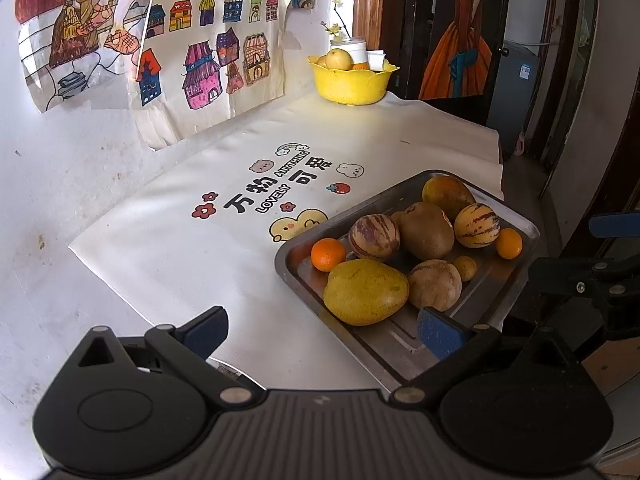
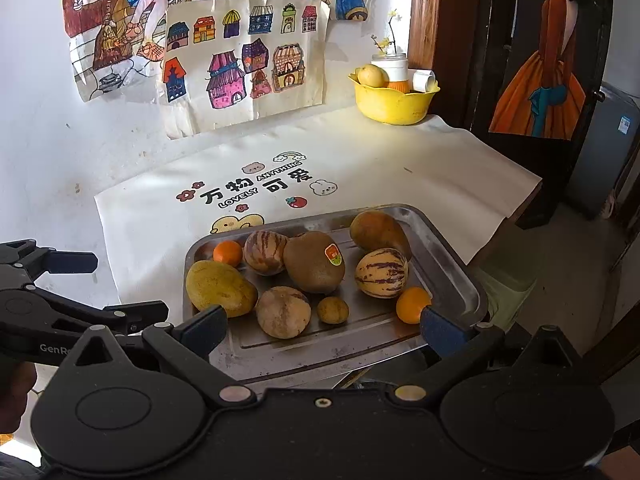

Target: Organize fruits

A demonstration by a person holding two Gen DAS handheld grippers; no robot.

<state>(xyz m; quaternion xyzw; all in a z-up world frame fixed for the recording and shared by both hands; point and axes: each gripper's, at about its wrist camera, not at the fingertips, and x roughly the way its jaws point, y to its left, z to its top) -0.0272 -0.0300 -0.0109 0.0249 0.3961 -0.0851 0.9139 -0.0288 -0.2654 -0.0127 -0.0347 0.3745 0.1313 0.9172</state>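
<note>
left gripper (image 1: 322, 330) spread wide, empty, over the mat beside the steel tray (image 2: 452, 264) | fruit loose in the tray: mango (image 2: 220, 288), tangerine (image 2: 227, 253), kiwi (image 2: 314, 262), striped pepino (image 2: 381, 273); yellow bowl (image 2: 394, 102) well apart at back | right gripper (image 2: 324, 330) wide, empty | we risk nudging round fruit so it rolls; tray overhangs the table edge, a push could tip it

Both the left gripper (image 1: 322, 334) and right gripper (image 2: 324, 330) hover with fingers spread, holding nothing.

fruits (image 2: 314, 262) | nine, loose | in steel tray (image 2: 452, 268) | near table edge
</note>
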